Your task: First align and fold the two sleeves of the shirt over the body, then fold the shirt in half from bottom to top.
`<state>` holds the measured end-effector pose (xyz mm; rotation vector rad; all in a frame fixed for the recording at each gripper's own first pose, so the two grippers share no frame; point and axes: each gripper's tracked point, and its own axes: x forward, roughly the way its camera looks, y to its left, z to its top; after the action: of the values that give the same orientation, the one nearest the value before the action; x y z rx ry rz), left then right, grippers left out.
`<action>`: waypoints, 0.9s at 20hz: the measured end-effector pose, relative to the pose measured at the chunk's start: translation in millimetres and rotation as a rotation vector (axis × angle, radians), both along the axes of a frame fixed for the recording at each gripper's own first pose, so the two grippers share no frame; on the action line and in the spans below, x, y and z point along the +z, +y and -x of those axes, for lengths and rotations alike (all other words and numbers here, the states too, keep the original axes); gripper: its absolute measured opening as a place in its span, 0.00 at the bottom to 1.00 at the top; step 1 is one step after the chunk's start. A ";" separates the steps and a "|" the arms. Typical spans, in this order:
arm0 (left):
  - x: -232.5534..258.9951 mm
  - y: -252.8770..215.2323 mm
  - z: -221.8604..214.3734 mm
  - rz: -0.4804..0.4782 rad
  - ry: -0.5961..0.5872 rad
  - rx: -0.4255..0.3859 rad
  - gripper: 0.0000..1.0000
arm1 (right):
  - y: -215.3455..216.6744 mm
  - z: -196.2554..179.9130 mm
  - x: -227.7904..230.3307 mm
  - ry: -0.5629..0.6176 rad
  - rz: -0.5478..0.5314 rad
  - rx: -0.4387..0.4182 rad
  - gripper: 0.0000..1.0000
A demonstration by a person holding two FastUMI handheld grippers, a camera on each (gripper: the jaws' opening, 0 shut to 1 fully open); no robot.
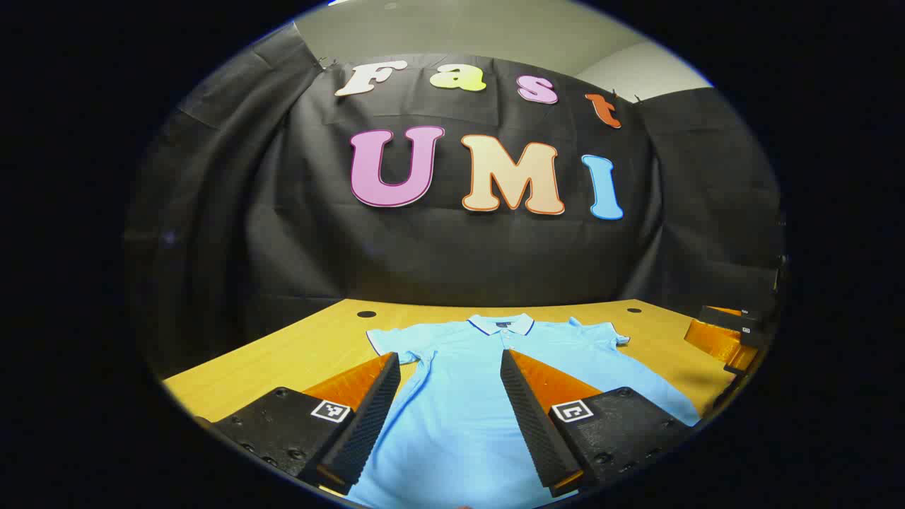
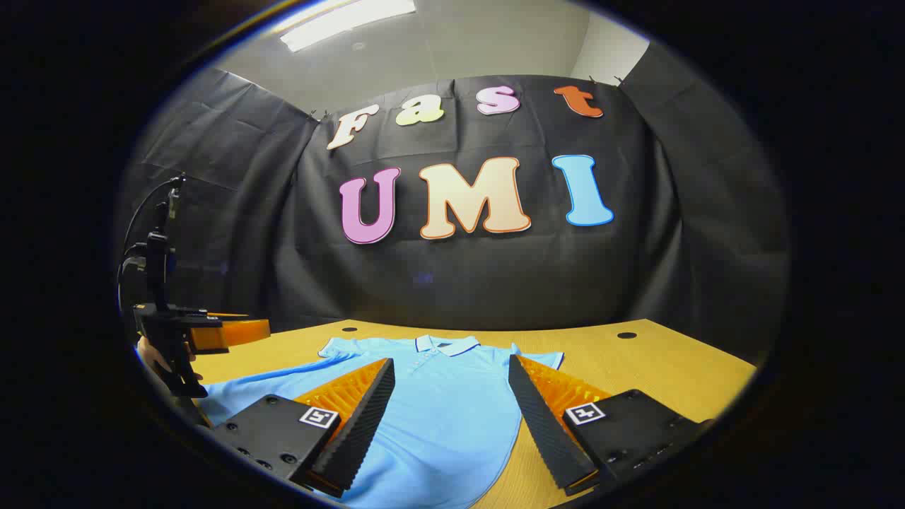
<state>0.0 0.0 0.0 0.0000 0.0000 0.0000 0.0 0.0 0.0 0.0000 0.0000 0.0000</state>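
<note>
A light blue polo shirt [image 1: 459, 396] lies flat on the wooden table, collar [image 1: 502, 324] toward the far wall and both short sleeves spread out. My left gripper [image 1: 449, 364] hovers open above the shirt's left half, with nothing between its fingers. In the right gripper view the same shirt [image 2: 438, 403] lies ahead, its collar [image 2: 445, 345] far. My right gripper [image 2: 451, 371] is open above the shirt's right side near the hem. The left gripper [image 2: 212, 332] and the hand holding it show at the far left of the right gripper view, and the right gripper [image 1: 728, 336] at the left view's right edge.
The wooden table [image 1: 283, 353] runs to the black cloth wall. Small dark holes [image 1: 366, 313] sit in its far corners [image 2: 626, 335]. Bare wood lies to the right of the shirt [image 2: 657, 367].
</note>
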 end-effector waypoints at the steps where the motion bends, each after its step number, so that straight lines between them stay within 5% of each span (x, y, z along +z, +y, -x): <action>1: -0.8 -0.8 0.8 -0.007 -0.001 0.000 0.88 | 0.3 -0.2 0.2 -0.001 0.001 0.002 1.00; 18: -3.7 -9.2 1.8 0.009 0.009 -0.021 0.88 | -3.1 1.6 -0.1 0.034 0.031 -0.021 1.00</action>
<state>-1.8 -9.2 -3.7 -0.0089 0.0086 -0.0209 -1.6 -3.1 -0.1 -0.0307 0.0344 -0.0205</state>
